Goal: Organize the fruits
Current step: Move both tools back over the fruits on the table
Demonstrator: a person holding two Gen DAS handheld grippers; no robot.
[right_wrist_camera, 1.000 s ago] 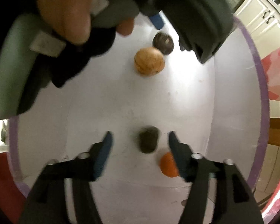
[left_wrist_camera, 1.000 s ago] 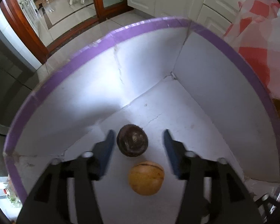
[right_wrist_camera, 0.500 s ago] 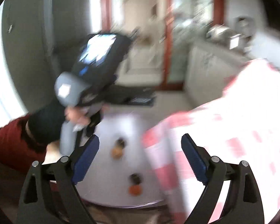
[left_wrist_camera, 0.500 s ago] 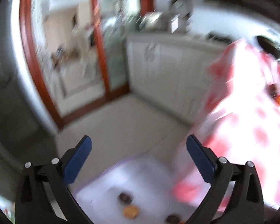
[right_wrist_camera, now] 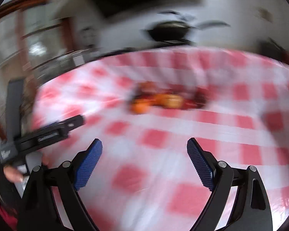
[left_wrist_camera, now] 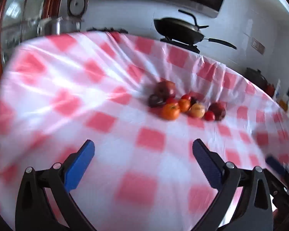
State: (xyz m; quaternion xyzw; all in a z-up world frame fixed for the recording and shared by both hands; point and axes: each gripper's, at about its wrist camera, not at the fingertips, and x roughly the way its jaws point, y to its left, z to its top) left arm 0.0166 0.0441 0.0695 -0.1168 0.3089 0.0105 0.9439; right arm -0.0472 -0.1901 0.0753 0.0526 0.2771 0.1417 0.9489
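A pile of fruit (left_wrist_camera: 183,102) lies in the middle of a table under a red-and-white checked cloth (left_wrist_camera: 98,123): oranges (left_wrist_camera: 170,111), a yellowish fruit (left_wrist_camera: 197,110), small red ones, and dark red and purple ones. My left gripper (left_wrist_camera: 143,150) hangs open over the cloth, well short of the pile, with nothing between its blue pads. In the right wrist view the same pile (right_wrist_camera: 163,99) is a blur. My right gripper (right_wrist_camera: 144,147) is open and empty too. The left gripper's body (right_wrist_camera: 42,132) and a hand show at that view's left.
Behind the table a black wok (left_wrist_camera: 178,30) sits on a stove, and a steel pot (left_wrist_camera: 57,26) stands at the left. A dark kettle (left_wrist_camera: 257,77) is at the right. Wooden door frames (left_wrist_camera: 52,0) rise at the far left.
Both grippers let dark fruits go in the purple-rimmed white box, opened wide, then swung up and away to face the table with the fruit pile. The box is out of view now.
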